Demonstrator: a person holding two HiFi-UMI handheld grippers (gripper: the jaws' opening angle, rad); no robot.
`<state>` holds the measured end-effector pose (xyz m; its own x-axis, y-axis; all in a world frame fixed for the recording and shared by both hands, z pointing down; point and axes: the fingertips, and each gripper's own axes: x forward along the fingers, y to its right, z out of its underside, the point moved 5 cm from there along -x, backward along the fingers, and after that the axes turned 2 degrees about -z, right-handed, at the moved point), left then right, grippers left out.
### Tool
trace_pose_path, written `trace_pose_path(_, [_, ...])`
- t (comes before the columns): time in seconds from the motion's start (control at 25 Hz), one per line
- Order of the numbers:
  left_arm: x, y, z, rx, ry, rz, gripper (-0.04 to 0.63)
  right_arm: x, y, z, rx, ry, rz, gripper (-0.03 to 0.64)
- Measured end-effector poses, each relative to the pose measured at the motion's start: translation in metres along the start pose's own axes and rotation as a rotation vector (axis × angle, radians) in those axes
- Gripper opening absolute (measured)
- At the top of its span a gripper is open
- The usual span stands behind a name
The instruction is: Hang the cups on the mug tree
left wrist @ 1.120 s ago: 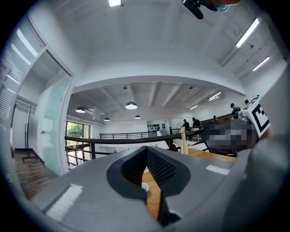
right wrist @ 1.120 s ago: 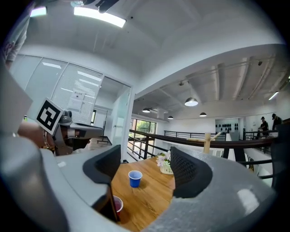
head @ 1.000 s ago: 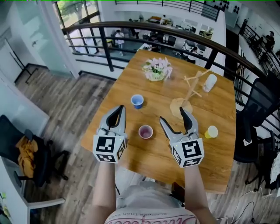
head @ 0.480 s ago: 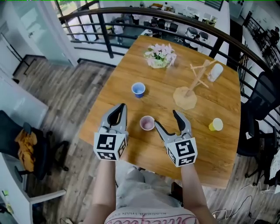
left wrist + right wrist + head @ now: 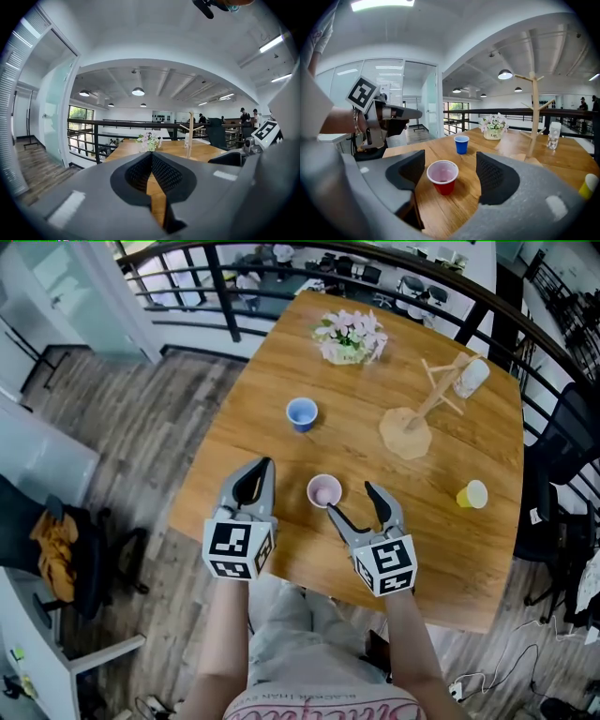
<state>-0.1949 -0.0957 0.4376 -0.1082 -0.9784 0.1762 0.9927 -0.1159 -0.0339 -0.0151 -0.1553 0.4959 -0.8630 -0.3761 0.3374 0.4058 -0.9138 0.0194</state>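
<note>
Your right gripper (image 5: 352, 500) holds its jaws wide apart, low over the tabletop (image 5: 450, 554). The red cup (image 5: 442, 177) stands upright in the gap at the jaw tips, and neither pad touches it. Your left gripper (image 5: 255, 474) hovers just to the left of that cup with its jaws pressed together and nothing between them. Farther out stands the blue cup (image 5: 302, 413), upright and well apart from the red one. The yellow cup (image 5: 472, 494) lies on its side near the tabletop's right edge. The wooden mug tree (image 5: 412, 423) stands at the far right with a white cup (image 5: 472, 378) hanging on one of its pegs. A pot of pink flowers (image 5: 350, 337) sits near the far edge.
</note>
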Motion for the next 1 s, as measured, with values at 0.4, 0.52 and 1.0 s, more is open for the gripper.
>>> trace_pose_path(0.4, [0.006,-0.015,0.024,-0.014,-0.068,0.031,0.011,0.022,-0.022,0.063,-0.001,-0.181,0.014,0.344])
trace_pose_path(0.52, [0.008,-0.02,0.028,-0.019,-0.077,0.036,0.011,0.032,-0.022,0.072,0.027,-0.194,0.028,0.337])
trace_pose_path(1.0, [0.006,-0.042,0.032,-0.062,-0.08,0.036,0.011,0.071,-0.015,0.085,0.014,-0.265,0.056,0.308])
